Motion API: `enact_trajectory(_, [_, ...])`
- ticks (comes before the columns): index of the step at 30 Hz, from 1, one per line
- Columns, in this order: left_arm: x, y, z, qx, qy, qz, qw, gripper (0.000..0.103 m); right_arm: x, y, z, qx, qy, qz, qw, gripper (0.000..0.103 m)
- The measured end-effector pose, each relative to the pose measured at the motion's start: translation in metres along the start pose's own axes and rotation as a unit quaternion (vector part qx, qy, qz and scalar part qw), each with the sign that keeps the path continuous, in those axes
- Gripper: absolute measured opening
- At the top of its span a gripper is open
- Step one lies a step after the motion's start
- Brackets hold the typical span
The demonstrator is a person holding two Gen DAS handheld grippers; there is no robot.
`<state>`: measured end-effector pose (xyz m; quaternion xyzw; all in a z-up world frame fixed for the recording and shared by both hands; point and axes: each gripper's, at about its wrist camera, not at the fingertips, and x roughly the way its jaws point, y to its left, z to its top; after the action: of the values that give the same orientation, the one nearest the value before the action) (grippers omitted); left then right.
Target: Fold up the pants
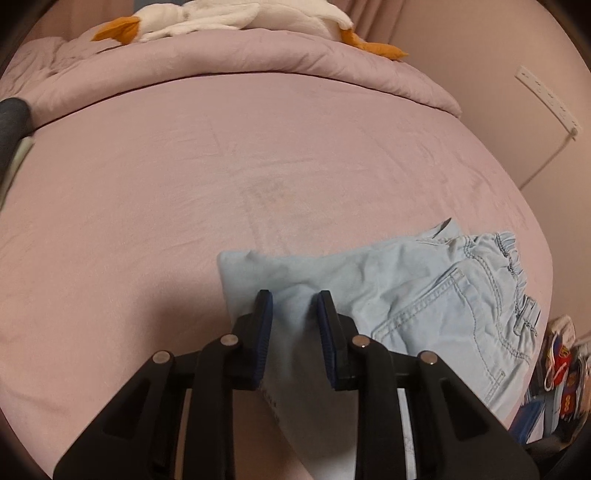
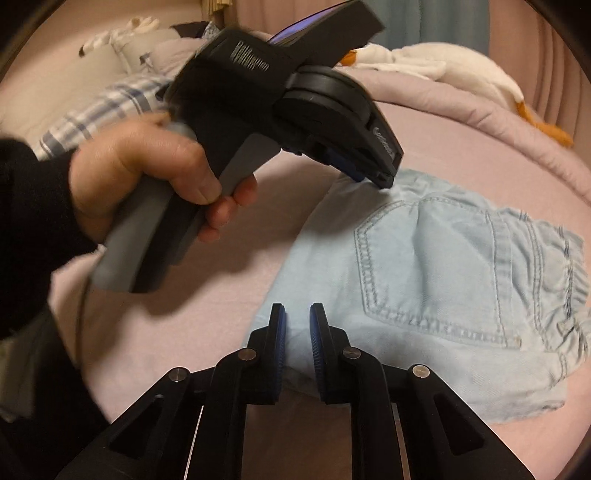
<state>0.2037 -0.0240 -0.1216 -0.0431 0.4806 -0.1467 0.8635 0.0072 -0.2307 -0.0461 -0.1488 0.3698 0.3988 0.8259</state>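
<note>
Pants [image 2: 424,280], pale blue denim, lie folded on the pink bed [image 1: 184,192], back pocket up and elastic waistband away from me. My left hand-held gripper [image 1: 294,299] is clamped on a raised fold of the cloth at one corner. My right hand-held gripper [image 2: 297,314] pinches the near edge the same way. A hand [image 2: 147,173] in a dark sleeve grips the left tool's handle. A plush goose [image 1: 229,18] rests on the rolled duvet [image 1: 258,55].
</note>
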Motion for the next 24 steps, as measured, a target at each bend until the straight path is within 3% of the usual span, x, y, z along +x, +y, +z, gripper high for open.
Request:
enact_trajectory(3, [-0.022, -0.01, -0.013, 0.004, -0.018, -0.002, 0.9998, 0.024, -0.031, -0.018, 0.0, 0.029, -0.035, -0.008, 0.999, 0.018])
enact_trajectory(7, [-0.039, -0.031, -0.031, 0.021, -0.029, -0.036, 0.9987, 0.024, -0.063, -0.062, 0.005, 0.077, -0.081, -0.065, 0.992, 0.018])
enact_trajectory(11, [-0.035, -0.057, -0.046, 0.047, -0.02, -0.052, 0.9973, 0.024, -0.063, -0.113, 0.011, 0.132, -0.071, -0.133, 0.98, 0.018])
enact_trajectory(14, [-0.023, -0.071, -0.063, 0.08, 0.005, -0.028, 0.9964, 0.024, -0.055, -0.137, 0.014, 0.141, -0.065, -0.164, 0.974, 0.018])
enact_trajectory(18, [-0.012, -0.076, -0.069, 0.09, 0.023, -0.002, 0.9957, 0.024, -0.029, -0.166, 0.002, 0.187, -0.034, -0.135, 0.972, 0.018])
enact_trajectory(24, [-0.018, -0.071, -0.073, 0.078, 0.03, -0.007, 0.9965, 0.025, -0.042, -0.156, 0.004, 0.2, -0.028, -0.124, 0.971, 0.018])
